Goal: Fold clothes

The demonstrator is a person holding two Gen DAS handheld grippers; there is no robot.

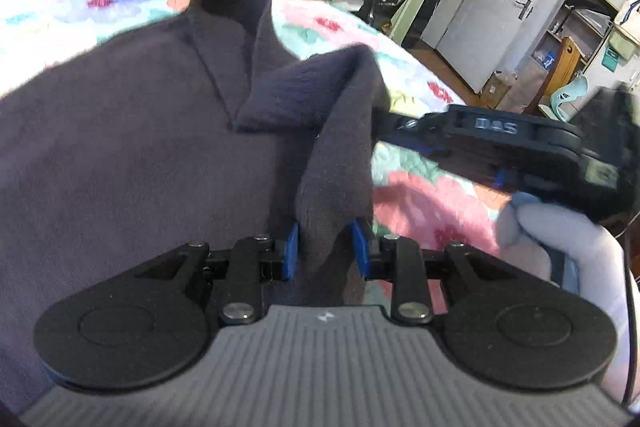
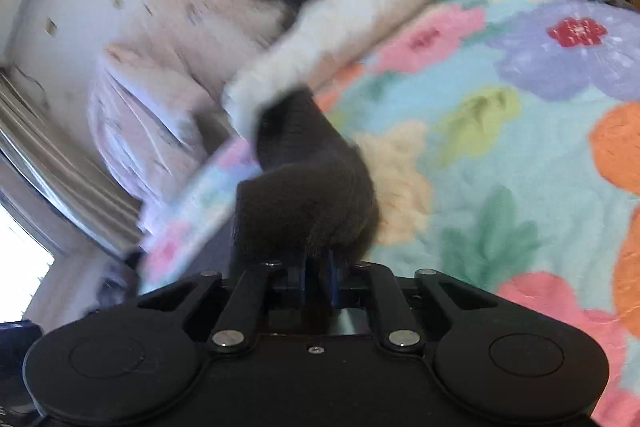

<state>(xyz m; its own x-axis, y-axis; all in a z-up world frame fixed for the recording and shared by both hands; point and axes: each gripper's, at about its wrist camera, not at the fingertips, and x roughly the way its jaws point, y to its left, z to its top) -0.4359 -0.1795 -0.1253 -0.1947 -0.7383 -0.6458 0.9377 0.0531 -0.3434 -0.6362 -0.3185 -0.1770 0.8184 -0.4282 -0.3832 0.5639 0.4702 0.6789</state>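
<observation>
raised letters "das" showing on black body of right gripper [image 1: 382, 131], reading upside down in left wrist view. small white emblem sitting on grey ribbed housing [image 1: 322, 317] of left gripper, not readable. nothing else legible.

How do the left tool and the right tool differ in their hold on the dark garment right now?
The left tool has a thick fold of the dark garment between widely spaced blue pads; the right tool has its pads almost together on a thinner bunch. The left tool sits at the garment's near edge, the right tool further along, by a raised corner. Both are clamped on that garment over the floral bedspread.
</observation>
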